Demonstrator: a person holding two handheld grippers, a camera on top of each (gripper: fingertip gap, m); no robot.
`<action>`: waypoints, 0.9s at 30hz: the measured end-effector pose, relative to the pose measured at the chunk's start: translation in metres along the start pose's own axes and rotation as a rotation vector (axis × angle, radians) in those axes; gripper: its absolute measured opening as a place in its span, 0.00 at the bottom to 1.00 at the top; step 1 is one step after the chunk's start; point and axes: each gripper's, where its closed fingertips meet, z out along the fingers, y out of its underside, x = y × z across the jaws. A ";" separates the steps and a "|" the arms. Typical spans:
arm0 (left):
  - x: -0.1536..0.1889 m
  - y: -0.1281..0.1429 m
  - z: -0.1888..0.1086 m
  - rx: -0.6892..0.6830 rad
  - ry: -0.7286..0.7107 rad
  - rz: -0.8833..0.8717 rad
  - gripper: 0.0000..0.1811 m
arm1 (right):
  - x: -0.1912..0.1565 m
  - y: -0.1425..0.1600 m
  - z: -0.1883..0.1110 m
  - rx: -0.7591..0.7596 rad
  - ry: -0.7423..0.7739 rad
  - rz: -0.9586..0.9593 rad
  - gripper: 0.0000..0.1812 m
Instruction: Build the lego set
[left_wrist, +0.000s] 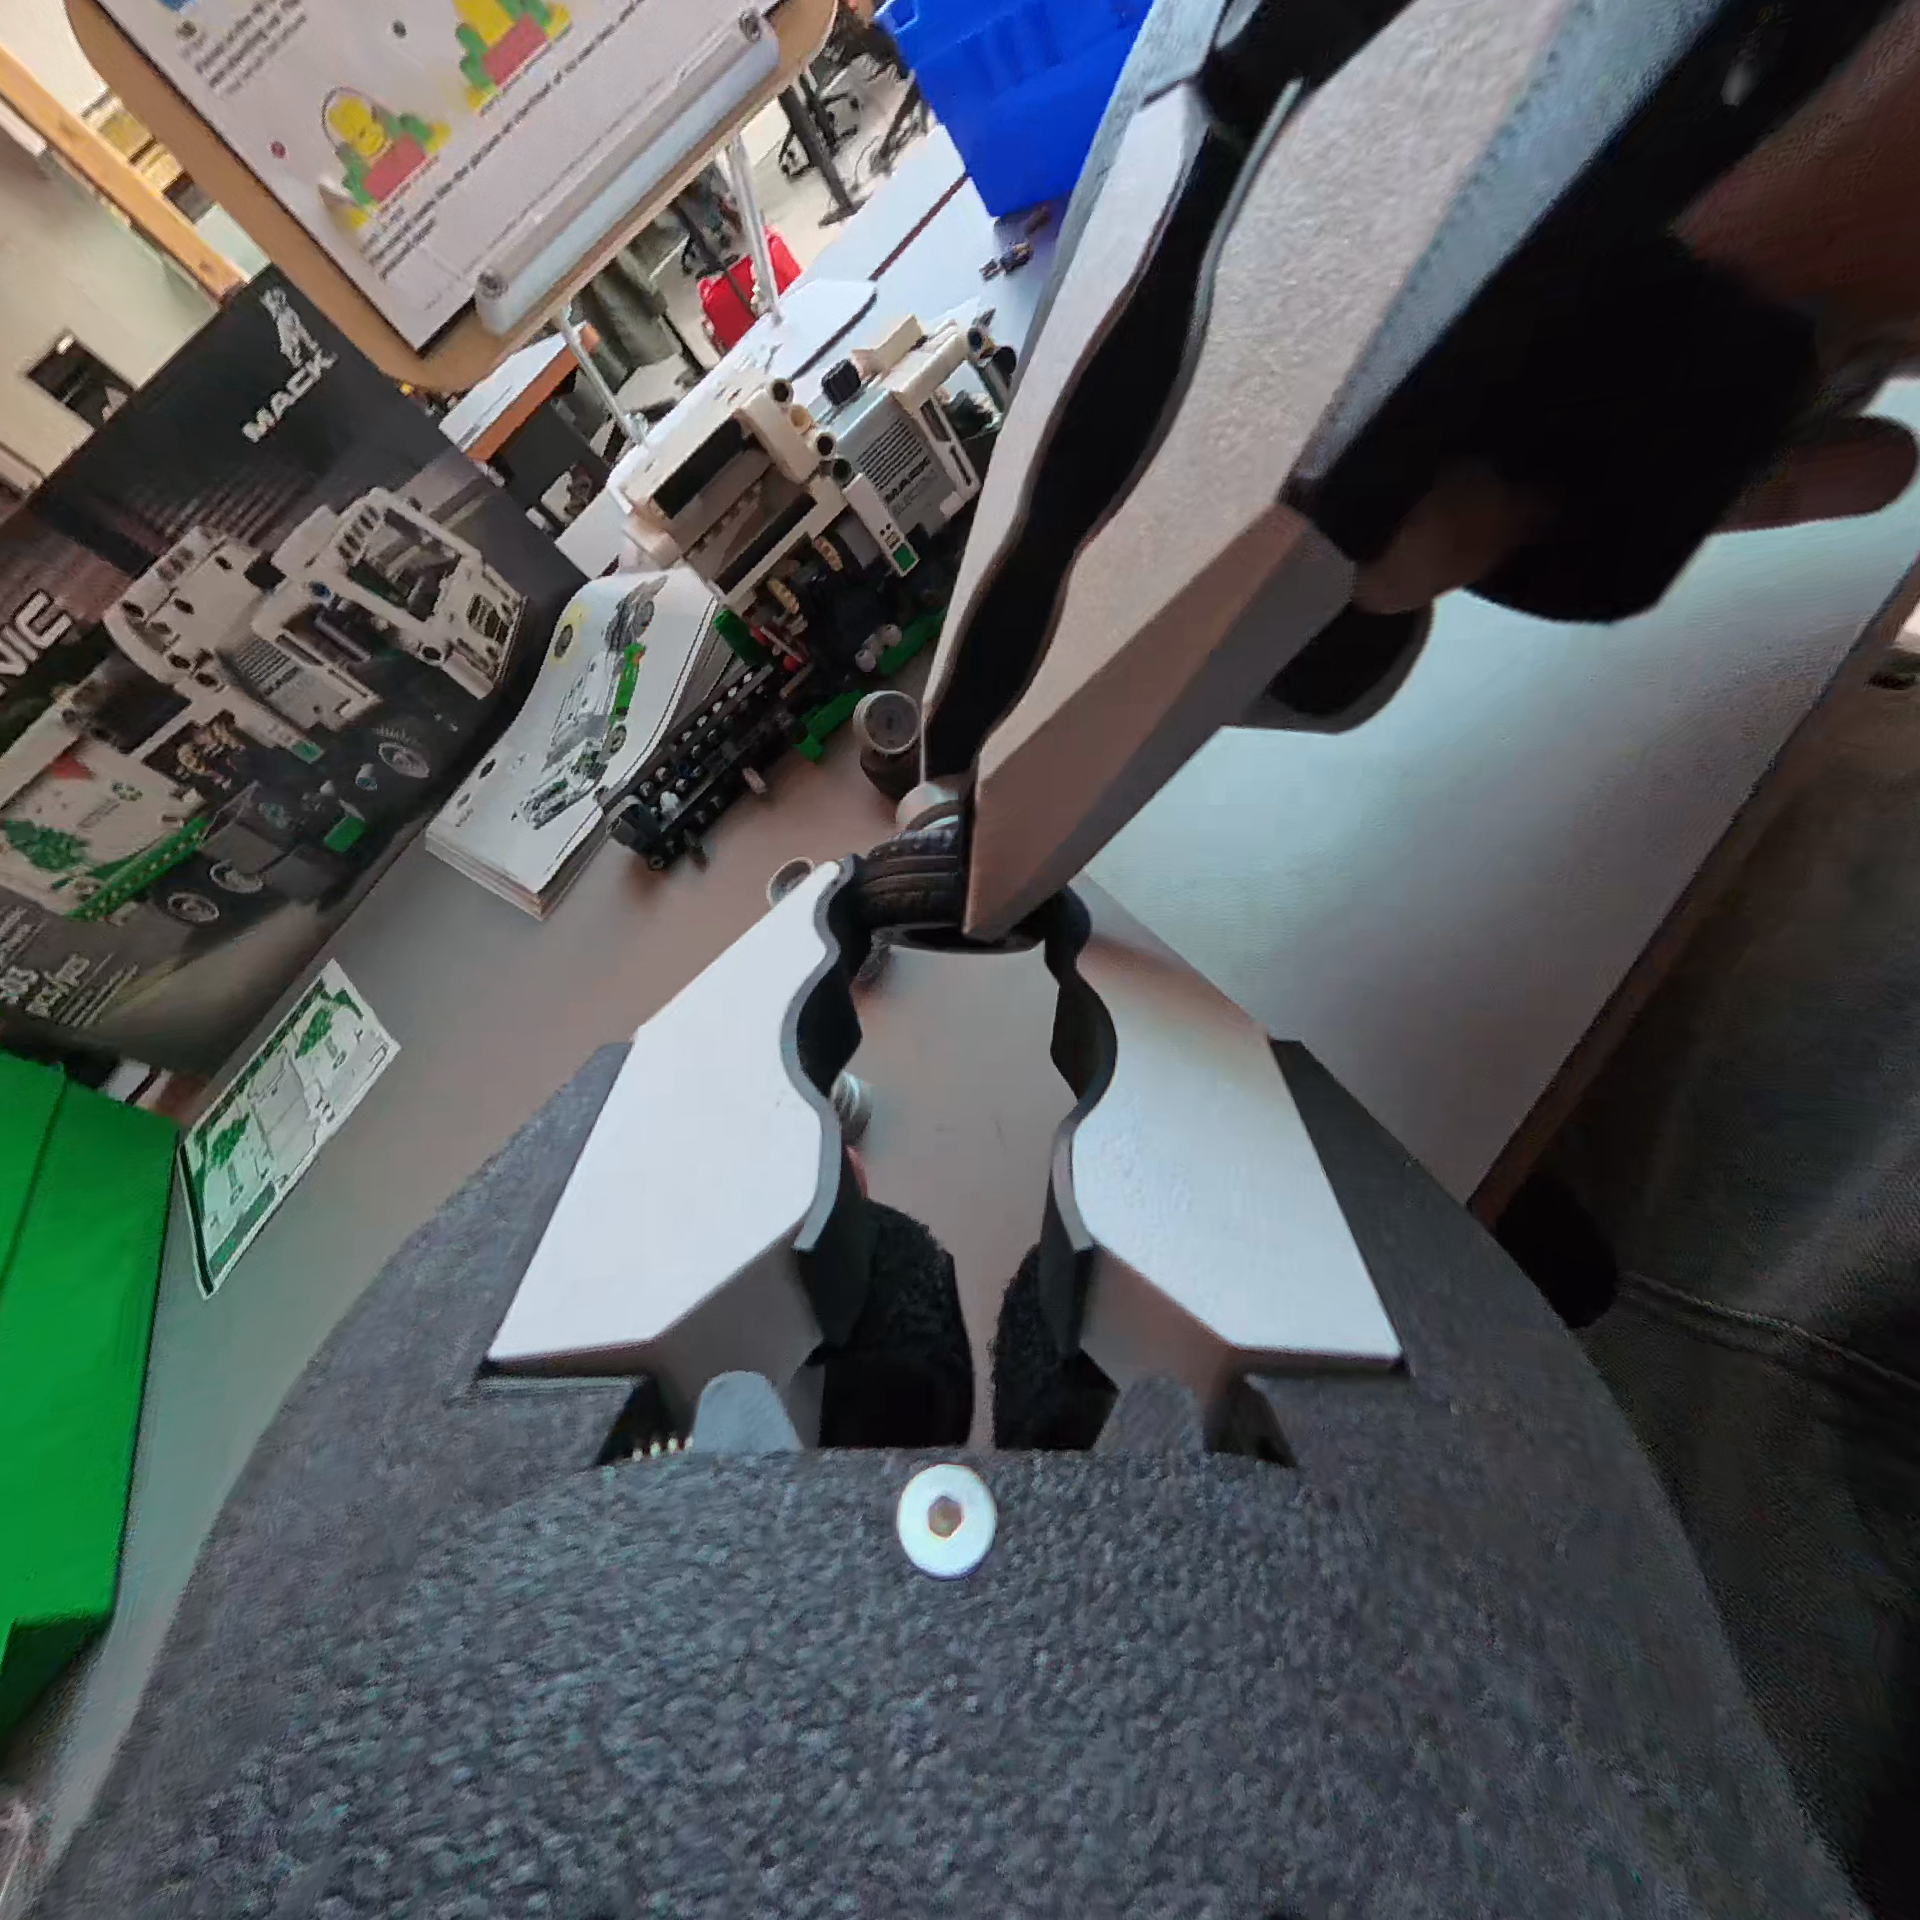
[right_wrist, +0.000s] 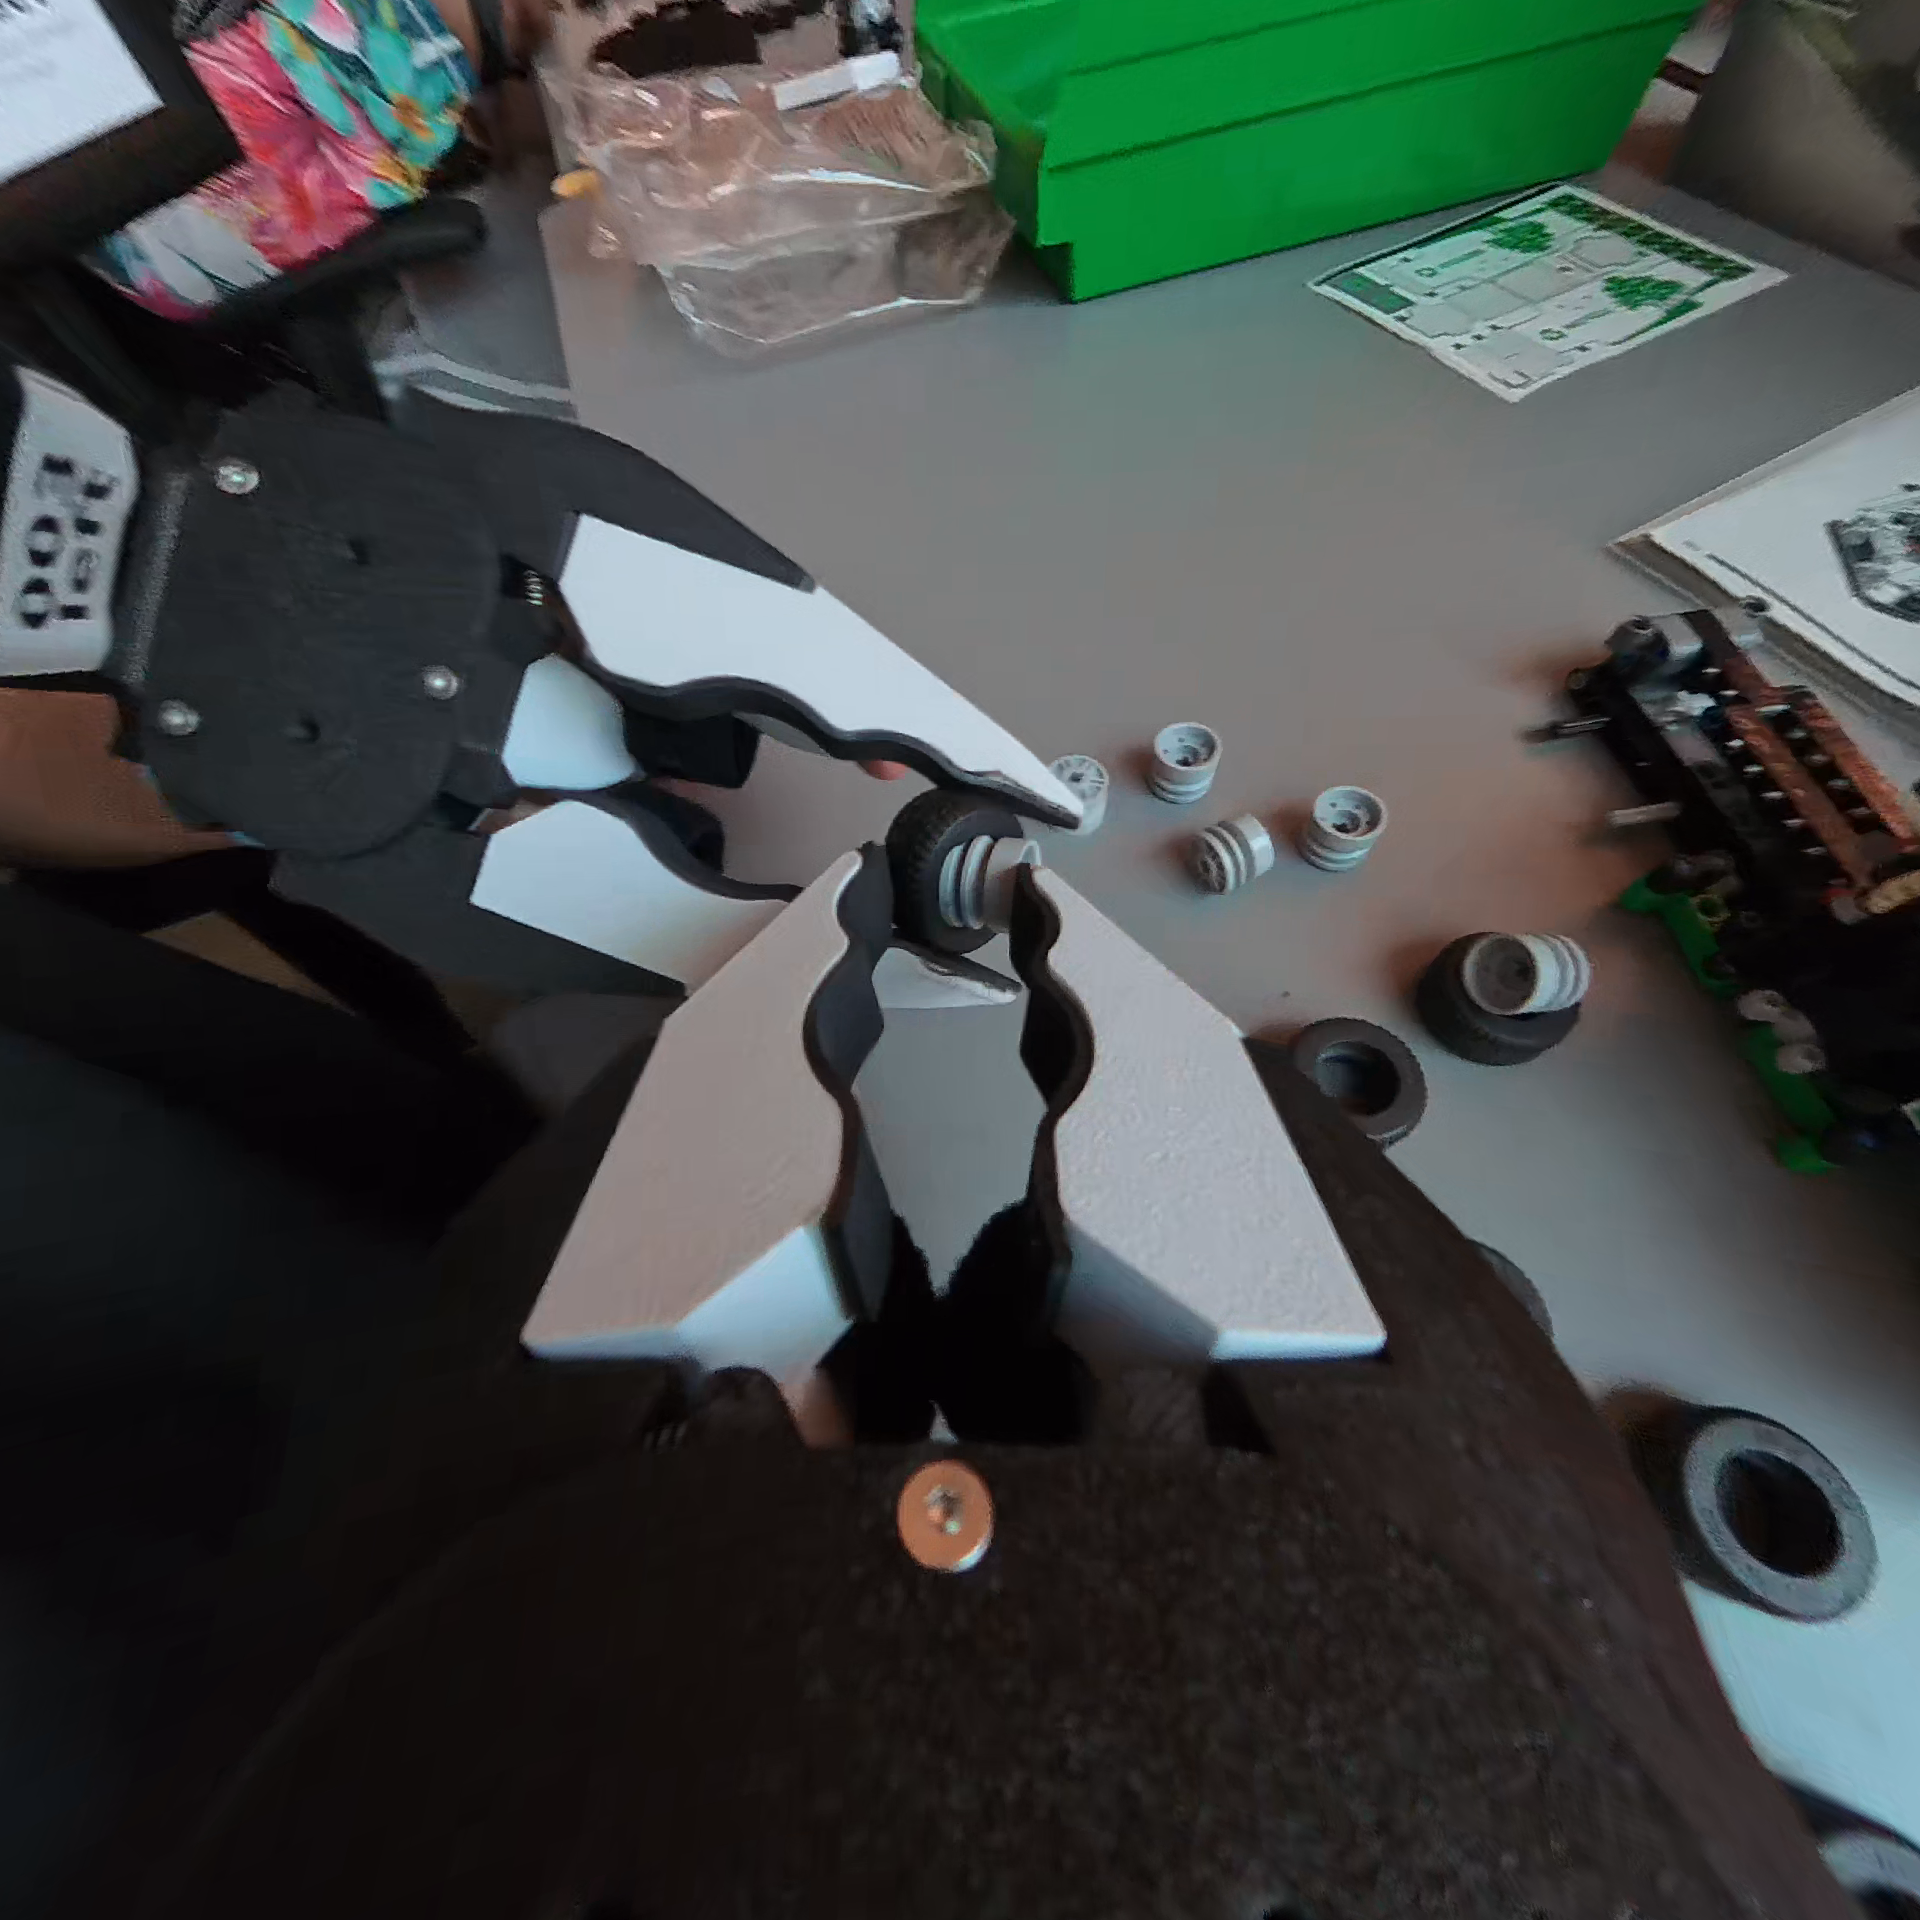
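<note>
Above counter (right_wrist: 1195, 540), between both tips, we hold one wheel: left hand-held gripper (left_wrist: 951, 914) clamps black rubber tyre (right_wrist: 920, 847) by tread; right hand-held gripper (right_wrist: 951, 883) pinches ribbed grey hub (right_wrist: 966, 883), half seated in tyre. Hub axis runs tyre-to-right-gripper; we judge push must follow it. Spare hubs (right_wrist: 1231, 852), smooth hard plastic, lie beyond; loose tyres (right_wrist: 1356, 1075) right, near chassis (right_wrist: 1745, 790).

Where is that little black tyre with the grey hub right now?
The tyre is held up above the grey table, pinched between the tips of both claws, left and right, in the right wrist view's centre.
</note>
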 end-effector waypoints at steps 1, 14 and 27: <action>0.001 -0.003 -0.003 0.027 0.009 0.005 0.18 | -0.003 -0.002 -0.002 0.024 -0.044 -0.003 0.13; -0.013 -0.005 -0.005 0.012 -0.146 -0.030 0.16 | 0.001 -0.010 0.002 0.045 0.195 -0.083 0.12; -0.015 -0.033 -0.026 0.334 0.052 -0.024 0.17 | -0.006 -0.041 -0.040 0.321 -0.556 0.462 0.17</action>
